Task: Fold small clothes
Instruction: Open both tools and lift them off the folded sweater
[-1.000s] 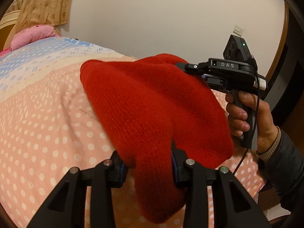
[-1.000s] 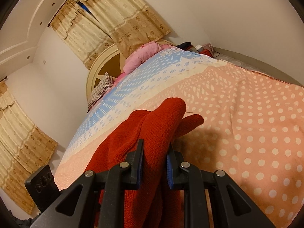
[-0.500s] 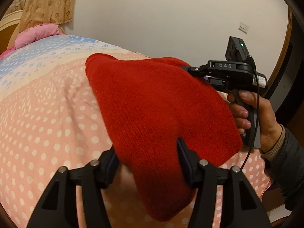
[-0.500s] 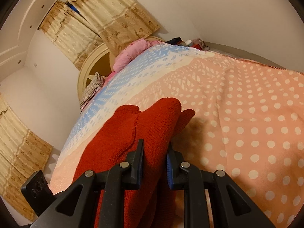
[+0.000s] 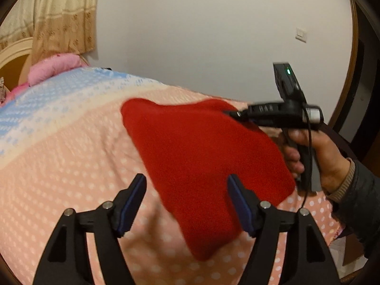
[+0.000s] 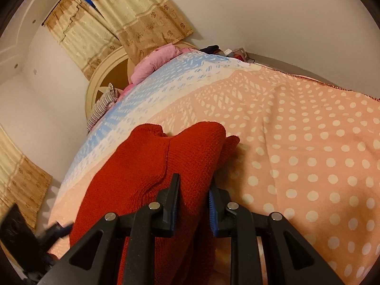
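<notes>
A red knitted garment (image 5: 201, 156) hangs above the dotted bedspread (image 5: 71, 156), blurred by motion. My left gripper (image 5: 187, 201) is open, its jaws wide apart with the cloth's lower part passing between them without touching. My right gripper (image 6: 193, 198) is shut on a thick fold of the red garment (image 6: 152, 166). In the left wrist view the right gripper (image 5: 234, 114) holds the garment's upper right corner, with a hand on its handle.
The bed carries a peach dotted and blue striped cover (image 6: 308, 142). A pink pillow (image 5: 54, 67) lies at the headboard (image 6: 104, 76). Curtains (image 6: 133, 21) hang behind. A white wall (image 5: 201, 35) and a door frame (image 5: 351, 59) stand at the right.
My left gripper has opened and let go of the red garment. The garment now hangs from the right gripper alone and has swung to the right.
</notes>
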`<move>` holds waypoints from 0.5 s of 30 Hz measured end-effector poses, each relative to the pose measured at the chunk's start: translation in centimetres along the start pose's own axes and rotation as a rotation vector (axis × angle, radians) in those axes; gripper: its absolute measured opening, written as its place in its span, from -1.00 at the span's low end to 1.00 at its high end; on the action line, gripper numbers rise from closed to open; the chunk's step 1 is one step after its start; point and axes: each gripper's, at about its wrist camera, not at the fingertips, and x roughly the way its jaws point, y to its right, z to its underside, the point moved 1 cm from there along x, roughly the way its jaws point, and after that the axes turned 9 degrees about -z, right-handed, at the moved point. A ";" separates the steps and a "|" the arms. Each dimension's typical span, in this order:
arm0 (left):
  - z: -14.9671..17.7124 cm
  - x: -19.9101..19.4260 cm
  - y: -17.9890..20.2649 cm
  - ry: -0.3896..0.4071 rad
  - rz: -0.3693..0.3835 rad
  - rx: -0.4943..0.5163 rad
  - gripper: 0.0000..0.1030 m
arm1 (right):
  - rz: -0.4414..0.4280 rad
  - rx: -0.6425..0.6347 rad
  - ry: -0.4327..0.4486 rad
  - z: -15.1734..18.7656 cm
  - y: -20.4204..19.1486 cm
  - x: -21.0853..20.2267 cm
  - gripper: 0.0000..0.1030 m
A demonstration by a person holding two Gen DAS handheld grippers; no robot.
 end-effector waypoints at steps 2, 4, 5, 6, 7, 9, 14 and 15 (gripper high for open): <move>-0.4 0.3 -1.1 -0.004 -0.027 -0.028 0.41 | 0.010 0.004 -0.007 0.1 0.1 0.0 -0.58; -0.6 0.6 -2.1 -0.007 -0.024 -0.055 0.57 | 0.012 0.007 -0.003 0.1 0.2 -0.1 -0.57; -0.6 0.8 -2.5 -0.005 -0.036 -0.064 0.74 | 0.018 -0.003 0.000 0.1 0.1 -0.2 -0.57; -0.7 1.0 -2.9 -0.004 -0.055 -0.067 0.81 | 0.026 -0.010 0.001 0.1 0.0 -0.2 -0.54; -0.8 1.1 -3.1 -0.005 -0.065 -0.071 0.81 | 0.036 -0.017 0.001 0.2 -0.2 -0.1 -0.54; -1.0 1.2 -3.1 -0.002 -0.063 -0.079 0.81 | 0.057 -0.041 -0.001 0.3 -0.5 -0.2 -0.54; -1.9 1.4 -2.5 0.031 -0.094 -0.055 0.90 | 0.135 -0.084 0.042 0.3 -1.8 -2.0 -0.53; -2.0 1.8 -2.4 0.031 -0.114 -0.039 0.90 | 0.148 -0.099 0.068 0.2 -2.4 -2.7 -0.53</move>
